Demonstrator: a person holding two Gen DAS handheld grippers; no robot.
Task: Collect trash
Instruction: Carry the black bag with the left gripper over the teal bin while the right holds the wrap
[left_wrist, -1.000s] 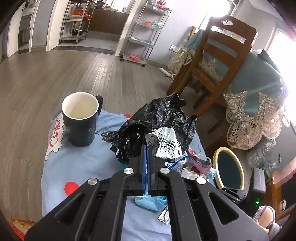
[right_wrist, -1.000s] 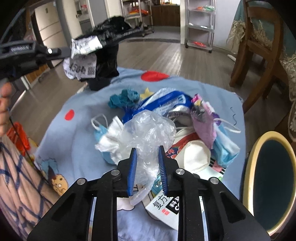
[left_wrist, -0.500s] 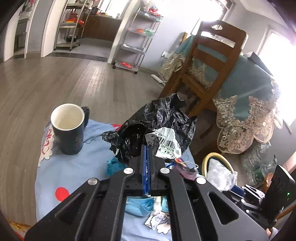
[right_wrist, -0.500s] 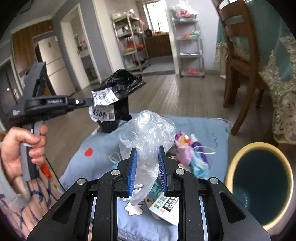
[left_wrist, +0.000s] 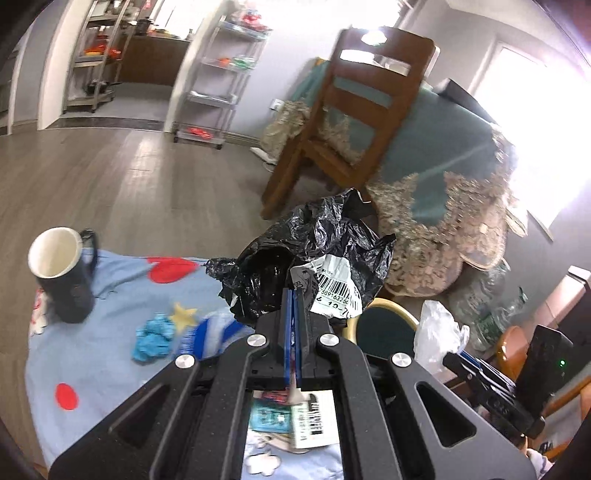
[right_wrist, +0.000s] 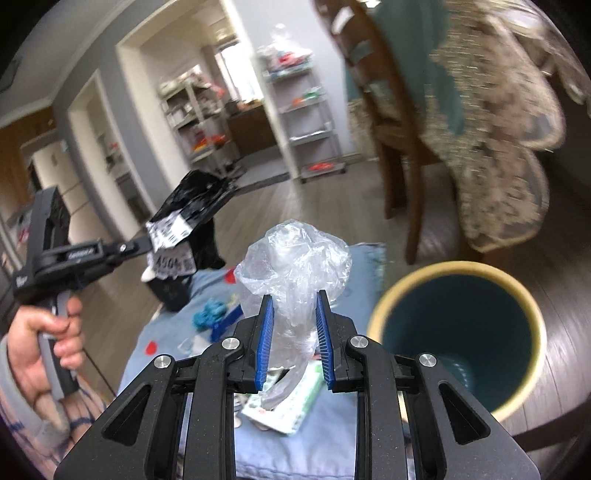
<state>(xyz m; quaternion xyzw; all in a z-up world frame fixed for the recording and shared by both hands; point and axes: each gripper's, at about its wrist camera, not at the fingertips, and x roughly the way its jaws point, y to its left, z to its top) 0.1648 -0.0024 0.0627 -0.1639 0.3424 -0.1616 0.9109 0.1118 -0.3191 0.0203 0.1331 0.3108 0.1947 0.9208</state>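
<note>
Dark mug (left_wrist: 62, 273) on blue cloth (left_wrist: 110, 354), wooden chair (left_wrist: 354, 122) beyond

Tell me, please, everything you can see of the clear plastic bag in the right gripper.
The clear bag is thin, crinkled, translucent film, bunched into a puffy wad. The right gripper is shut on its lower part, blue pads pressing either side; the wad bulges above them and a limp tail hangs below. It is lifted off the blue cloth, left of the bin. The left view shows it beside the bin's rim.
</note>
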